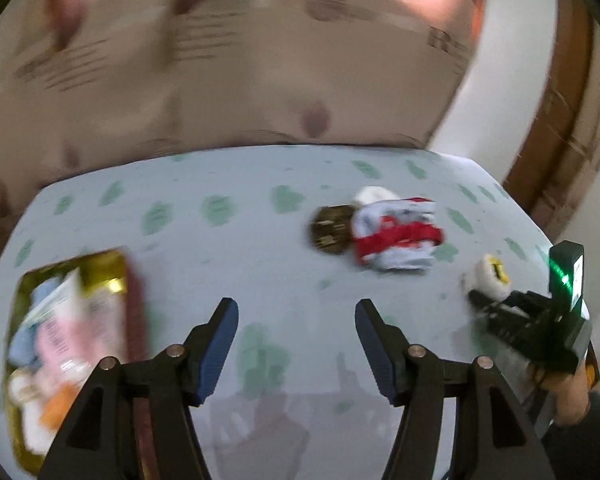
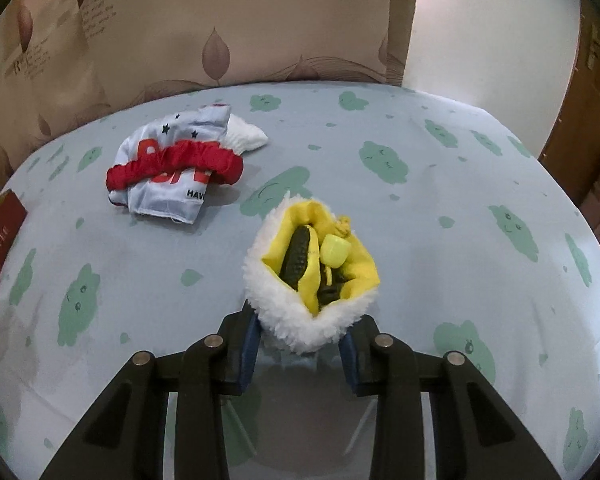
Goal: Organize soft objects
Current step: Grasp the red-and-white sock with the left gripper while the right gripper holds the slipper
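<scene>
My right gripper (image 2: 300, 332) is shut on a white fleece pouch (image 2: 284, 316) with a yellow lining, held above the bed; a dark object and a yellow clasp lie inside it. It also shows in the left wrist view (image 1: 486, 278), at the tip of the right gripper (image 1: 480, 298). A white and red cloth (image 2: 172, 172) lies crumpled on the sheet at the far left, with a white sock (image 2: 246, 136) behind it. In the left wrist view the cloth (image 1: 396, 236) lies beside a dark round object (image 1: 330, 230). My left gripper (image 1: 296, 308) is open and empty above the sheet.
A gold box (image 1: 104, 276) with red sides holds several soft items at the left; its red side shows in the right wrist view (image 2: 0, 232). The pale blue sheet (image 2: 420, 208) has green prints. A beige headboard (image 2: 180, 32) stands behind.
</scene>
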`<state>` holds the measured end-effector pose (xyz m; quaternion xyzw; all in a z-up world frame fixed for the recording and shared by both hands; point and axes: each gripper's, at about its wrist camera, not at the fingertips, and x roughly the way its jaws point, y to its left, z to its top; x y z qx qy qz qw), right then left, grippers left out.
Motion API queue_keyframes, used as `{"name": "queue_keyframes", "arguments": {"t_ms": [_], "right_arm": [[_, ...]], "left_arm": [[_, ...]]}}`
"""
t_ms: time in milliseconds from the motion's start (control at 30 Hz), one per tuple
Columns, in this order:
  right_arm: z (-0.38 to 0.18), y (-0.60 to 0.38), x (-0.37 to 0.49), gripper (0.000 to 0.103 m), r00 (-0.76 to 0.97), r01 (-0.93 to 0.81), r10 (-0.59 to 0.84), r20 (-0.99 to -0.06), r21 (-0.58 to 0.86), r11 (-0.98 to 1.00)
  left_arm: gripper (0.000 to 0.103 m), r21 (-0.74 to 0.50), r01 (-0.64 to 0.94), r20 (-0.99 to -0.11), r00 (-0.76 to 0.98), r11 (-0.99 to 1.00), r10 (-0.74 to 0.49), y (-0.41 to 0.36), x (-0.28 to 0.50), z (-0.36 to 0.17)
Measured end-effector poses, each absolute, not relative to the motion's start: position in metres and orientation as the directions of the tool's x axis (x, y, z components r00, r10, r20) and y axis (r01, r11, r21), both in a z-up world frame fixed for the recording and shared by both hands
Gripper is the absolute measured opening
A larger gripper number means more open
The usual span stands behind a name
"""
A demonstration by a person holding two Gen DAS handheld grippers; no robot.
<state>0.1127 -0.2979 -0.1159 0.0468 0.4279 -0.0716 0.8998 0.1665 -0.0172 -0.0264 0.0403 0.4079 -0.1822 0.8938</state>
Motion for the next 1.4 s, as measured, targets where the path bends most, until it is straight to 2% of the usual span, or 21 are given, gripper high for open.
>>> {"name": "queue_keyframes", "arguments": {"t_ms": [333,533,833,967,1000,1033,1067,1200,1400], "right_arm": [[-0.115,-0.286,0.114,0.032,0.625,0.172,-0.068,-0.778,0.052,0.984],[-0.117,-0.291,0.116,0.032,0.628,0.171,-0.045,-0.777,0.082,0.982],[-0.117,-0.292,0.115,0.034,0.629,0.163,-0.027,-0.777,0.098,0.982],[-0.117,-0.293,0.115,0.035,0.630,0.162,-0.023,-0.776,0.102,0.982],[-0.117,-0.293,0.115,0.035,0.630,0.161,-0.022,-0.776,0.102,0.982],[-0.117,-0.292,0.115,0.036,0.629,0.160,-0.022,-0.777,0.102,0.982],[-0.117,-0.292,0.115,0.036,0.629,0.160,-0.023,-0.777,0.099,0.982],[-0.117,-0.290,0.115,0.036,0.627,0.160,-0.029,-0.778,0.092,0.983],[-0.117,-0.289,0.116,0.036,0.626,0.160,-0.034,-0.779,0.086,0.983]], "left_arm": [[0.063,-0.111,0.522,-0.767,0.496,0.846,-0.407,-0.152,0.201,-0.055],[0.063,-0.107,0.537,-0.800,0.454,0.837,-0.393,-0.200,0.225,-0.080],[0.063,-0.068,0.453,-0.819,0.484,0.889,-0.309,-0.216,0.258,-0.117],[0.063,-0.073,0.464,-0.797,0.505,0.883,-0.331,-0.203,0.255,-0.118],[0.056,-0.079,0.465,-0.793,0.506,0.882,-0.338,-0.200,0.253,-0.119],[0.029,-0.089,0.464,-0.794,0.502,0.881,-0.344,-0.194,0.252,-0.119],[0.017,-0.098,0.464,-0.794,0.497,0.880,-0.350,-0.190,0.251,-0.121],[0.011,-0.174,0.448,-0.801,0.453,0.877,-0.391,-0.173,0.249,-0.123],[0.010,-0.140,0.463,-0.793,0.477,0.875,-0.379,-0.163,0.228,-0.108]]}}
